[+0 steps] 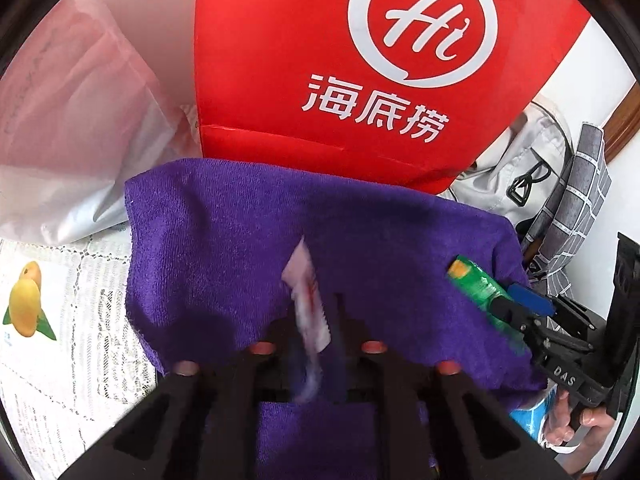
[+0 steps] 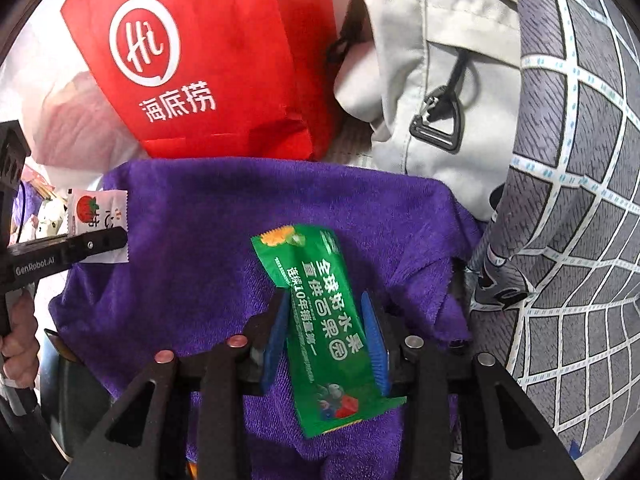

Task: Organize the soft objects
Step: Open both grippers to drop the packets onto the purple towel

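Two sachets are sitting over a purple towel (image 2: 208,248): the green sachet (image 2: 324,320) lying loose between the right gripper's (image 2: 326,344) parted jaws, the white sachet (image 1: 306,300) at nine o'clock, blurred, seemingly slipping from the left gripper (image 1: 308,344). A red bag (image 2: 224,60) is standing at twelve.

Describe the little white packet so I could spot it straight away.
Find the big red paper bag; a purple towel lies in front of it. The white sachet sits at the towel's left edge, marked by a red tomato, unlike the green sachet nearby.
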Tool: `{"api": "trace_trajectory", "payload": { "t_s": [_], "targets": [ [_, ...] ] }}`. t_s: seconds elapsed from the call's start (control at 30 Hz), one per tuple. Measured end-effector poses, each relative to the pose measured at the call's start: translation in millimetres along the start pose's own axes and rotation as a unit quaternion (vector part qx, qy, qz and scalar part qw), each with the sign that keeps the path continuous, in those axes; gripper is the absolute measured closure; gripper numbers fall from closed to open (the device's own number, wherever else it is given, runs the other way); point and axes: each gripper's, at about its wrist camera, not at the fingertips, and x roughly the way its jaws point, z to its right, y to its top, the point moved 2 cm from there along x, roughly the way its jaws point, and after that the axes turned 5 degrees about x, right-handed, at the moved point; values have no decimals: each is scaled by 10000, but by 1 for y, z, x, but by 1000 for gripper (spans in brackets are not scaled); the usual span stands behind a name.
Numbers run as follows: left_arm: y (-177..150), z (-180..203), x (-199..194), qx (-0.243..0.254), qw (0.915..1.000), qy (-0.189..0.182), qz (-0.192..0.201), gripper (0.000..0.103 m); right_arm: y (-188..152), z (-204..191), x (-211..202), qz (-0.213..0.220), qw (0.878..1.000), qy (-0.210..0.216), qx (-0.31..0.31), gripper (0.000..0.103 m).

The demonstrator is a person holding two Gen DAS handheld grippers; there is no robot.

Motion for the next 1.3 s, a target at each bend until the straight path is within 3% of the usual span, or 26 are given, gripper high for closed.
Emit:
{"api": "trace_trajectory", "payload": {
  "t_s": [0.03,0.1,0.27,0.33,0.4,0.7,1.07,1.2,1.3],
  "targets": [
    [0,-1,-1,0,10000,42,9,65,0,-2,0,20,10000,-6,-41,54],
    [0,0,-2,21,9999,137,70,63,0,-7,-1,102,9999,-49,-95,40],
    [2,-3,-6,1,9998,209,8,59,0,-12,-9,225,9996,-32,-141,37],
    [3,-3,-12,29,9995,321,65,44,2,-14,-16,299,9995,-26,-125,37],
    [3,-1,-21,92,9987,465,180,38,1,-15,-23,390,9992,-33,-85,37],
    [0,10,-60,315,9965,659,395,37,-21,-21,-72,801,9968,79,-2,37],
    [-41,38,-108,454,9964,489,521,37,-87,-37,-127,708,9968,364,-45,37],
    [-65,39,-129,408,9965,460,574,37,-120,-46,-136,479,9975,516,-113,48],
    [-83,37,-137,344,9969,412,568,37,-143,-51,-139,348,9977,577,-107,48]
  ]
}}
